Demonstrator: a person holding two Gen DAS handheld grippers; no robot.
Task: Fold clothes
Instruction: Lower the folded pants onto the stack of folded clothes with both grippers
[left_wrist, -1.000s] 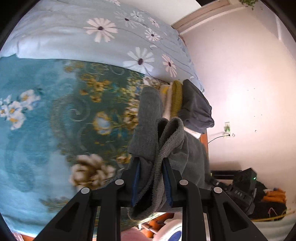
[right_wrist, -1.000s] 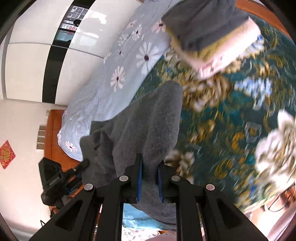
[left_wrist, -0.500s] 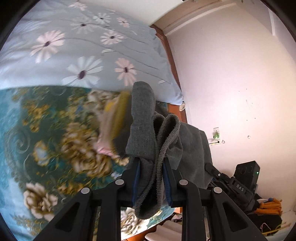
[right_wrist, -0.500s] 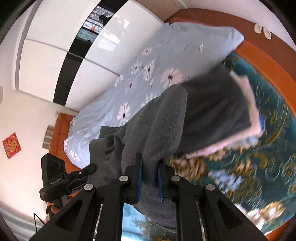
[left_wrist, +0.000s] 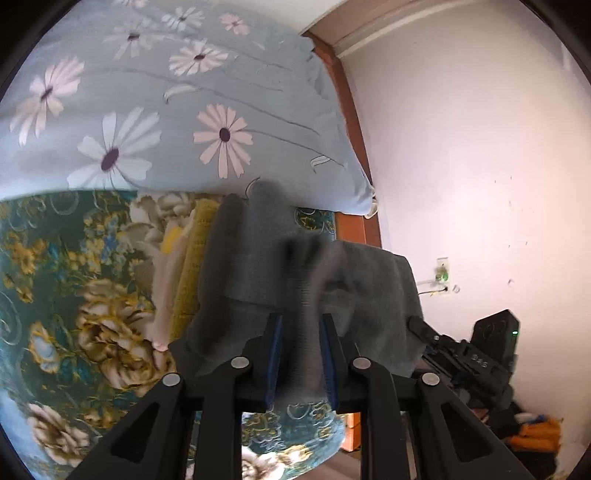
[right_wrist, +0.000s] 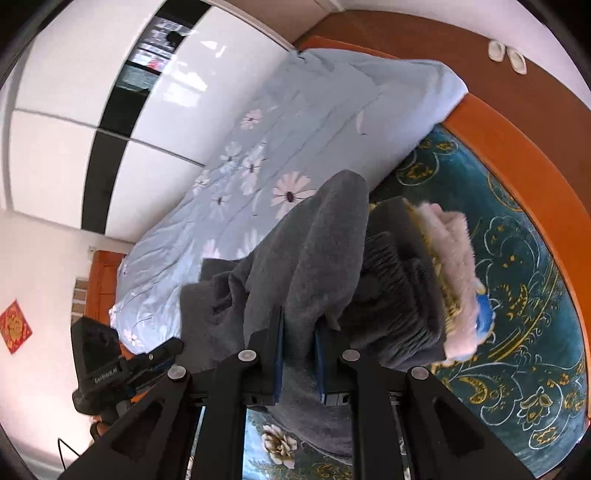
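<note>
Here your grey garment (left_wrist: 373, 291) hangs between the two grippers, over the edge of the bed beside the folded stack (right_wrist: 424, 280). Your left gripper (left_wrist: 300, 360) has just been closing and is clamped on a blurred, ribbed grey band of it; your right gripper (right_wrist: 298, 354) is pinched tight on a thick fleecy fold (right_wrist: 310, 258). From the right wrist view the draped cloth hides the near end of the stack. The stack shows a dark grey knit with ribbing, a coarse yellow layer and a fluffy pale pink one, lying on the teal floral bedspread (right_wrist: 517, 295). Beyond the stack lies a smooth pale blue quilt with daisies (left_wrist: 155, 110). Past the garment, a black device (left_wrist: 495, 347) sits by the white wall.
</note>
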